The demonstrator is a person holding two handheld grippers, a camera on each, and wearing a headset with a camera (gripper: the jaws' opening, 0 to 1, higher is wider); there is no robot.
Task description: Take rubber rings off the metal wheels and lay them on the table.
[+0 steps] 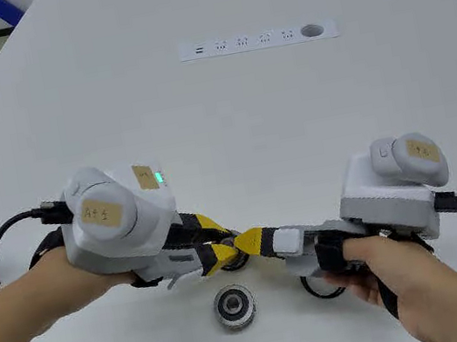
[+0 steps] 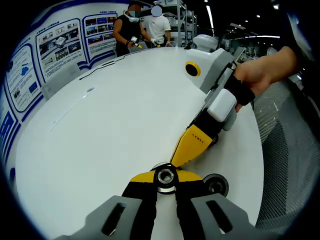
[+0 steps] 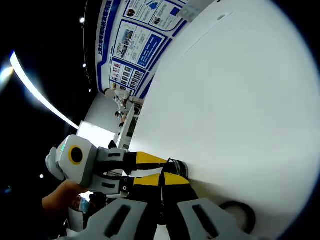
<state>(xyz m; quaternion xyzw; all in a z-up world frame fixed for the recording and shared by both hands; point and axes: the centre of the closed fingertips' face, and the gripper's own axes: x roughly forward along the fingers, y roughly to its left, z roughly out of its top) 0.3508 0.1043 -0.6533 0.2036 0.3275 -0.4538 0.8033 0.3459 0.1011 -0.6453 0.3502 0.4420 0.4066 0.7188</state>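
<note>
Metal wheel (image 2: 165, 176) clamped in my left hand-held gripper (image 1: 220, 242) low at the table (image 1: 291, 124), axle along the jaws, hub facing back; right hand-held gripper (image 3: 162, 179) closed, tips at its rim.

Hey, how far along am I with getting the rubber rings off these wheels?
Done: one loose rubber ring lies on the table by the right hand. In hand: the left gripper clamps a metal wheel while the right gripper pinches at its rim, apparently the ring. Left: the second wheel on the table still wears its black ring.
</note>
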